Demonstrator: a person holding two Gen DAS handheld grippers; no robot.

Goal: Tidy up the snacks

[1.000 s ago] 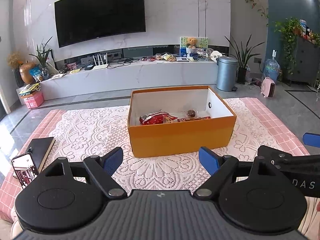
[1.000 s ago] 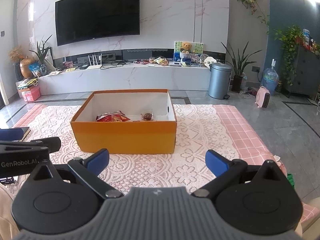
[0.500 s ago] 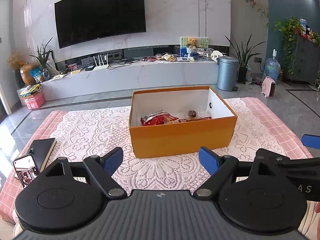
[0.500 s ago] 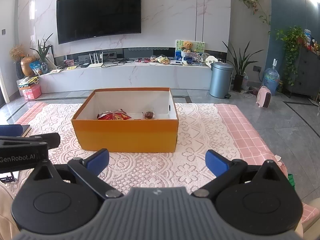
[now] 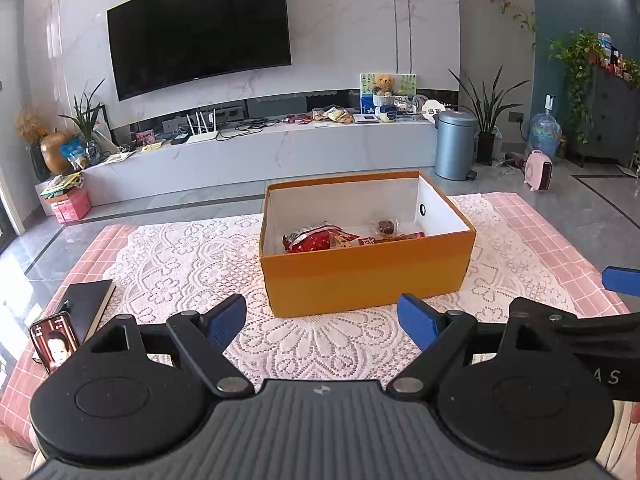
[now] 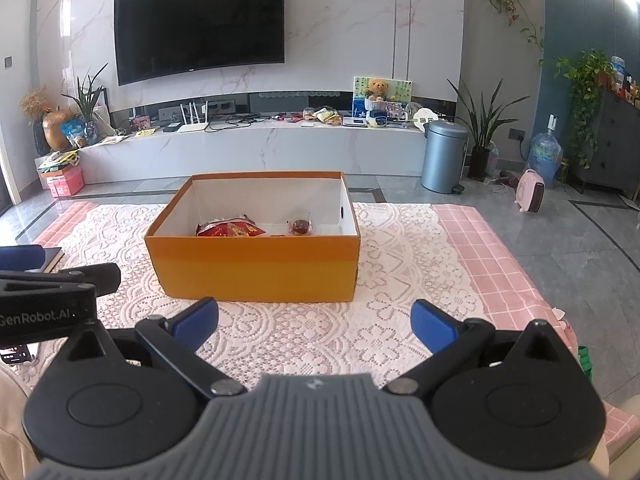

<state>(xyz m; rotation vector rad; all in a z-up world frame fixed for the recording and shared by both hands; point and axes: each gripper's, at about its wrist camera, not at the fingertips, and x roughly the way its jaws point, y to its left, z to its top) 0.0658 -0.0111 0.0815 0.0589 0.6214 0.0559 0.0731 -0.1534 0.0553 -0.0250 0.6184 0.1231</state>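
Snacks already sit inside the orange box: a red packet left of centre, a small brown round treat right of it. Left gripper and right gripper hover before the box, jaws spread wide, empty. No loose snacks show outside; sorting looks nearly finished.

White lettering "GenRobot.AI" reads on the black body of the left tool, seen at the left edge of the right wrist view. In the left wrist view the right tool shows only the letters "A S", rest cut off by the frame edge. Print on snack wrappers in the orange box too small to read.
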